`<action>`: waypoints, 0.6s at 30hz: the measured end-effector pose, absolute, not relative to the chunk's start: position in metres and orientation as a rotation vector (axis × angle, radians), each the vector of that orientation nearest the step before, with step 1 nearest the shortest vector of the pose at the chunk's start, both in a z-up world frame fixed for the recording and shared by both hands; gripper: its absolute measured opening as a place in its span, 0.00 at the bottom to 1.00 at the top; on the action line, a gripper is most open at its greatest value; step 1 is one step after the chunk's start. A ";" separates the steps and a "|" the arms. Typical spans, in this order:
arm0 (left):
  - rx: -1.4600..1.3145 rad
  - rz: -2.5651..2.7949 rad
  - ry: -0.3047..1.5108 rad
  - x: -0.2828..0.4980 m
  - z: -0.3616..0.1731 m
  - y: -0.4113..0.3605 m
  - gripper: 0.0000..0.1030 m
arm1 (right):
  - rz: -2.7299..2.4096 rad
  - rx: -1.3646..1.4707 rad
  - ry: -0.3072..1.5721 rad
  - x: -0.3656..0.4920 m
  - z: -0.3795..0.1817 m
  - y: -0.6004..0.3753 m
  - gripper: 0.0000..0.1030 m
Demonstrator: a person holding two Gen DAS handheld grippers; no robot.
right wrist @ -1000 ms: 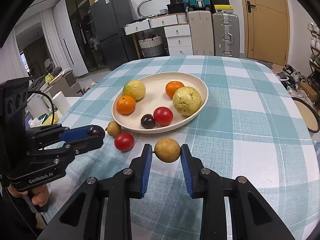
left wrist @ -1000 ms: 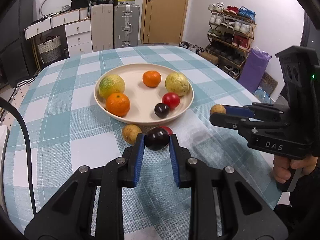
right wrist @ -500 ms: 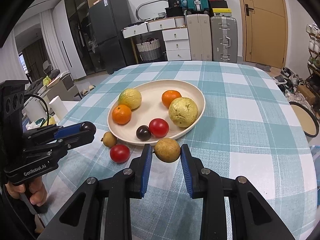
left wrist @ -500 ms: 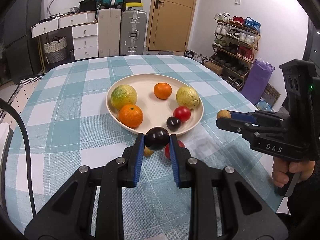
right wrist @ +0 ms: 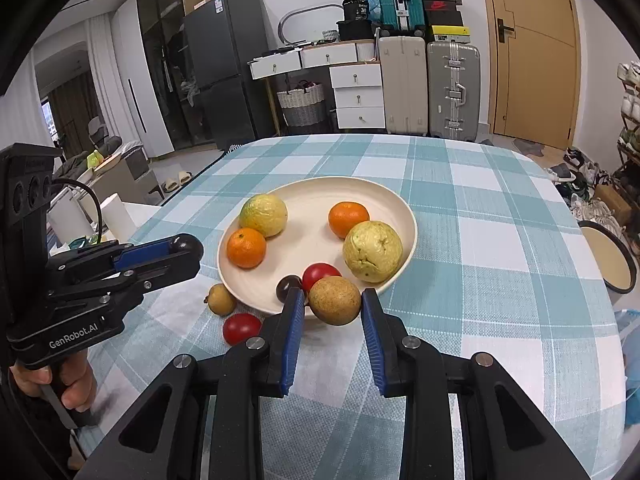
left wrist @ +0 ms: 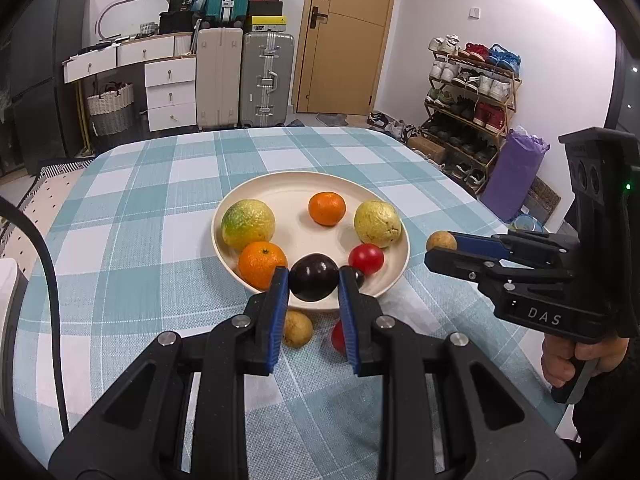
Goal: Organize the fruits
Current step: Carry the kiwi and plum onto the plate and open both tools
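- The dark plum (left wrist: 313,282) is clamped between the blue pads of the left hand-held gripper (left wrist: 313,286), held in the air near the front rim of the plate (left wrist: 280,184).
- The brown round fruit (right wrist: 335,300) sits between the pads of the right hand-held gripper (right wrist: 334,304); the left pad touches it, but a narrow gap shows at the right pad, so I cannot tell whether the grip is firm.
- The plate carries two oranges, two yellow-green fruits, a red tomato (left wrist: 366,259) and a small dark fruit (right wrist: 289,287).
- Two fruits lie on the checked surface (right wrist: 500,240) just in front of the plate: a small brown fruit (right wrist: 221,300) and a second red tomato (right wrist: 241,328).
- Risk: the front of the plate is crowded. A fruit released there is likely to strike the tomato or the small dark fruit and roll.
- Risk: both grippers aim at the same near rim. Simultaneous placement could bring them into collision.
- Risk: round fruit released above the rim could roll back onto the surface. Release low and past the rim, over the bare centre.
- Risk: a loose hold on the brown round fruit could drop it short of the plate.
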State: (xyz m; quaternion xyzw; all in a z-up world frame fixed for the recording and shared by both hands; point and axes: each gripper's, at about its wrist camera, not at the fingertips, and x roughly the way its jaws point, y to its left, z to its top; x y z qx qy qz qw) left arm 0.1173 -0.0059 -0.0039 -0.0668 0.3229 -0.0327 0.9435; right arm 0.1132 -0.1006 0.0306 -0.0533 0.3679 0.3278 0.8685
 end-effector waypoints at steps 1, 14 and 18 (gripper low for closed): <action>-0.137 -0.067 0.657 0.119 -0.003 -0.006 0.21 | 0.688 -0.113 0.768 0.114 0.031 -0.099 0.29; -0.120 -0.066 0.658 0.142 -0.008 -0.005 0.21 | 0.701 -0.124 0.772 0.129 0.031 -0.083 0.29; -0.121 -0.072 0.660 0.151 -0.011 -0.006 0.22 | 0.704 -0.125 0.777 0.134 0.029 -0.077 0.29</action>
